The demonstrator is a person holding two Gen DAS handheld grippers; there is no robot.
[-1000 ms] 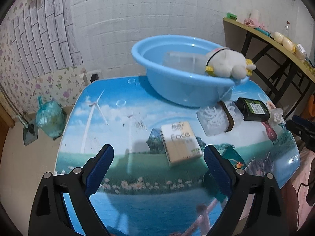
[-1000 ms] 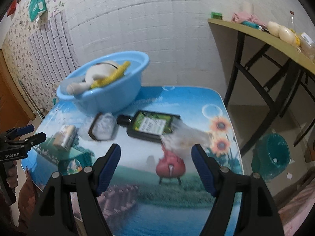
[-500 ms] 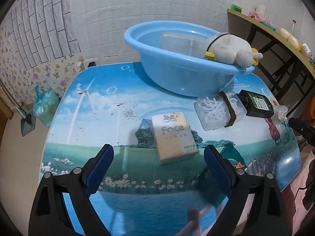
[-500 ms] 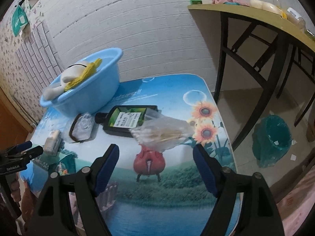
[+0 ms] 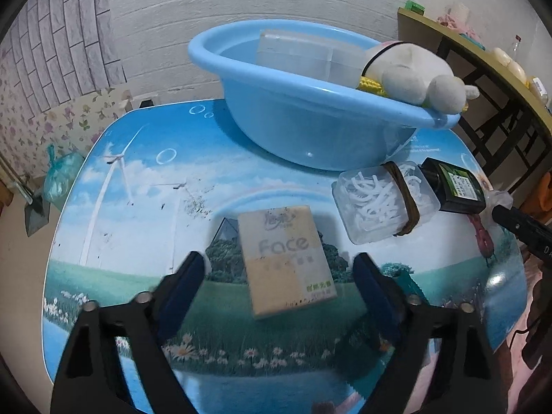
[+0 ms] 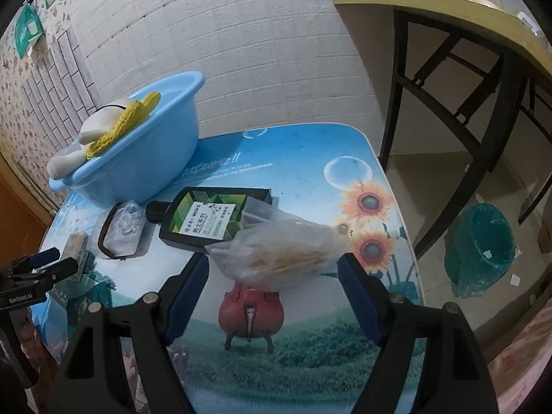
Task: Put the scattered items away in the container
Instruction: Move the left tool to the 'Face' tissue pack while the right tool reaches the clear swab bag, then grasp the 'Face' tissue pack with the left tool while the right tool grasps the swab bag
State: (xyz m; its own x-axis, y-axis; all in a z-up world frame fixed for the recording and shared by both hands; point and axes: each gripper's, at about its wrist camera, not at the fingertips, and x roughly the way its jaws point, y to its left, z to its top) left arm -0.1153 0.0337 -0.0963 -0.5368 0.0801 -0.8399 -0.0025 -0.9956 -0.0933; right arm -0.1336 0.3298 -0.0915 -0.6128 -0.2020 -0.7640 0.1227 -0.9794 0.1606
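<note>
Left gripper (image 5: 279, 272): jaws released, straddling the beige "Face" tissue pack (image 5: 285, 258) lying flat on the picture-printed tabletop (image 5: 138, 207). Far centre: light-blue plastic basin (image 5: 310, 131) holding a white plush toy (image 5: 414, 76). Right of the pack: clear lidded box with brown band (image 5: 383, 203), then dark green-labelled bottle (image 6: 210, 220). Right gripper (image 6: 274, 272): jaws released around clear plastic bag of sticks (image 6: 283, 252).

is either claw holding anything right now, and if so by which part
Nothing is held. The left claw is open around the tissue pack, and the right claw is open around the plastic bag.
</note>
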